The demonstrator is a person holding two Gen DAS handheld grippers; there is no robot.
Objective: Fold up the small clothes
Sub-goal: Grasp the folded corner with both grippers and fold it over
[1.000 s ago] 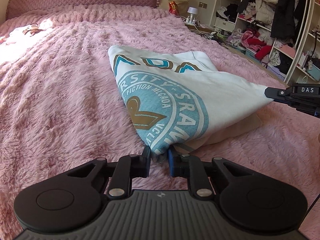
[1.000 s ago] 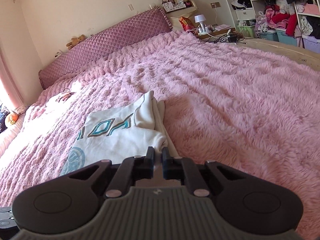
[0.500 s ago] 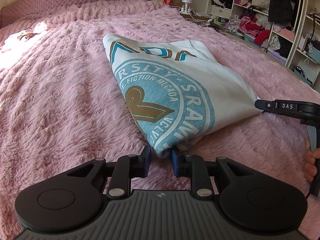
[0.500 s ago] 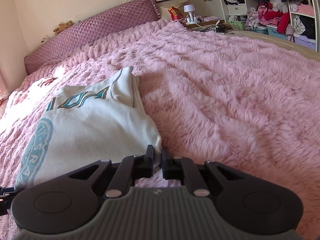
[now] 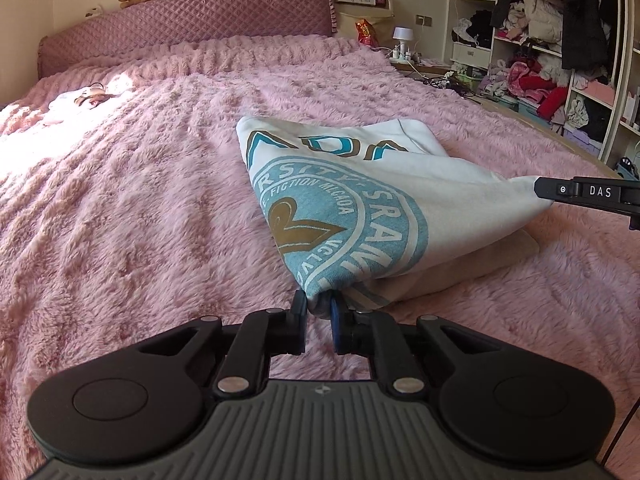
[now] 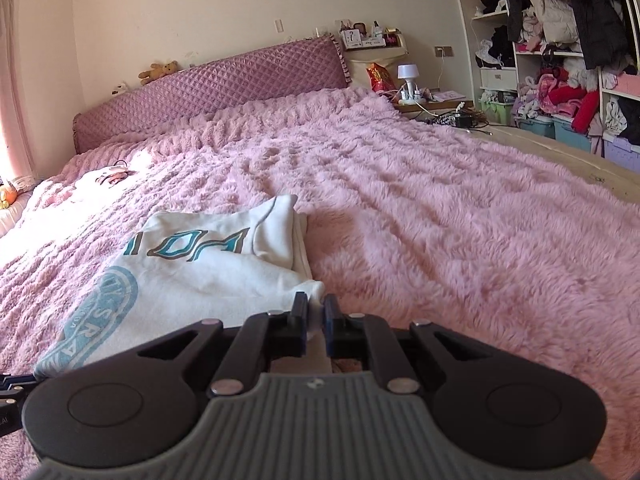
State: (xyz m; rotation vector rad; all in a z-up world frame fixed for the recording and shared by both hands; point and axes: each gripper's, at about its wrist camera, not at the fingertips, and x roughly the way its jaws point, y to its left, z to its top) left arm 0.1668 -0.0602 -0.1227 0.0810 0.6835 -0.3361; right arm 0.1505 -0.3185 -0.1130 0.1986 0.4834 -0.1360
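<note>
Left wrist view: both tongs are lifting the near edge of a white printed top (image 5: 360,200) on the pink bed (image 5: 120,220).

The left tongs (image 5: 319,307), having just been closing, are pinching the near corner by the blue crest; the right tongs (image 6: 316,316) are clamping the other near corner. The top is lying mid-bed, far edge resting on the fleece, a beige layer showing beneath. Its long axis is running away toward the headboard (image 5: 188,28), lettering at the far end. This looks like a fold in progress; next, both corners probably need carrying forward together, kept level.
</note>
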